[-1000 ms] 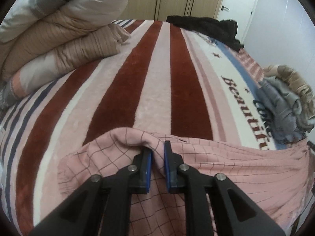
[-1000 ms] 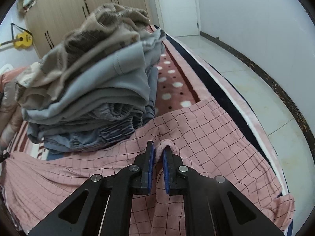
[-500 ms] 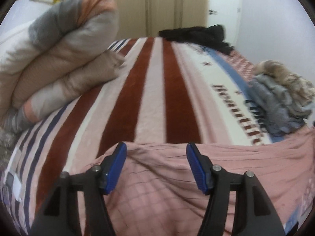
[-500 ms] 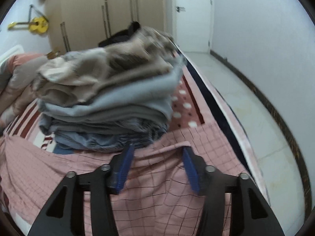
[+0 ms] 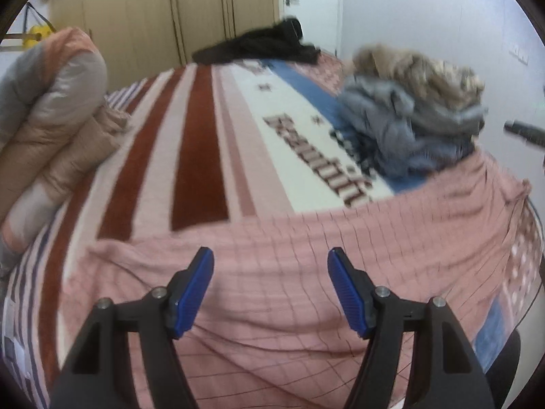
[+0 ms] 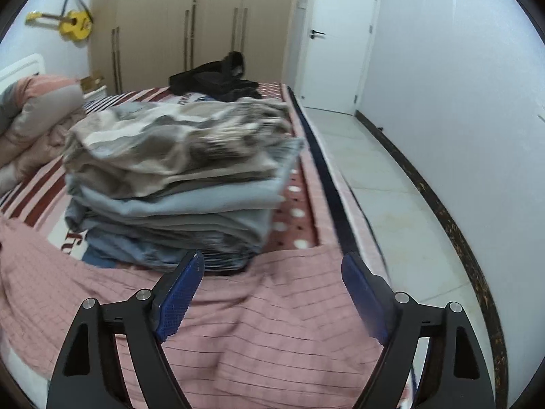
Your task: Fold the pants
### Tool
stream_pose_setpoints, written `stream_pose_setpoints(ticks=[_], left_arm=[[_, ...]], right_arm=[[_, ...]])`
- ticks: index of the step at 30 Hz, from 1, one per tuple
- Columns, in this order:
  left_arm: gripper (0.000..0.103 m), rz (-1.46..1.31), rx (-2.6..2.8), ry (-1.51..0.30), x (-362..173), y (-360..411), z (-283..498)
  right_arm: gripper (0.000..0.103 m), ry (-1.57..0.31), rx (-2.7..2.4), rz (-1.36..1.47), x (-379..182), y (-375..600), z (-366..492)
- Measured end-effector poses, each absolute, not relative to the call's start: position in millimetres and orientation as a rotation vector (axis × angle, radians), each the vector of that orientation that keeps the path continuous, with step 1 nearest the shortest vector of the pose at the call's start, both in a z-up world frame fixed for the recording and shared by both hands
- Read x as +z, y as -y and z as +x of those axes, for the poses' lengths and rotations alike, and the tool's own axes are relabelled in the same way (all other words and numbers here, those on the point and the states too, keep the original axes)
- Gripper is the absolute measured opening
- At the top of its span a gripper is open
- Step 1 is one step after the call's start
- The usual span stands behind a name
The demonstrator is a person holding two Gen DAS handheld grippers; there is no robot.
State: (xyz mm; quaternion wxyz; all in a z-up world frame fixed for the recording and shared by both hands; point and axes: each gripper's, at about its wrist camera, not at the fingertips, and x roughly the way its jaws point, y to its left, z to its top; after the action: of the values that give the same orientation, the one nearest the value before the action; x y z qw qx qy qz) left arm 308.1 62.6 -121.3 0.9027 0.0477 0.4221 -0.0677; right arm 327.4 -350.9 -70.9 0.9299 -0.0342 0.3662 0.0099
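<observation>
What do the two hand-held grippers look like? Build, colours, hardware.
Both match: the left hand-held gripper and right hand-held gripper have matte black angular finger arms with triangular cutouts, silver pivot screws, and ribbed blue pads. No cables, markings, hands or sleeves in view.

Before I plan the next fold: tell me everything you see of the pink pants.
The pink pants are soft, thin-looking cloth with a dark grid check. They lie spread across the near edge of the bed, gently wrinkled, their far edge against the clothes pile. Both grippers, left and right, have just been opening and hang above them, nothing between the jaws.
</observation>
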Motion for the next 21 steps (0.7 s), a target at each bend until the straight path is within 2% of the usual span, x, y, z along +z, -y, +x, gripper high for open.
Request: stream_pose_setpoints(ticks=[7, 14, 21], left_arm=[[0.066, 0.067, -0.191, -0.906, -140.1, -42.2, 304.2], [0.066, 0.077, -0.309, -0.860, -120.5, 6.9, 281.7], [0.072, 0.109, -0.391, -0.815, -99.6, 47.3, 263.0]], right_arm=[[0.079, -0.756, 0.182, -0.077, -81.8, 362.0, 280.7], [0.079, -0.852, 0.326, -0.133, -144.9, 343.6, 256.5], [0.079, -0.857, 0.265, -0.279, -177.5, 331.6, 259.8]])
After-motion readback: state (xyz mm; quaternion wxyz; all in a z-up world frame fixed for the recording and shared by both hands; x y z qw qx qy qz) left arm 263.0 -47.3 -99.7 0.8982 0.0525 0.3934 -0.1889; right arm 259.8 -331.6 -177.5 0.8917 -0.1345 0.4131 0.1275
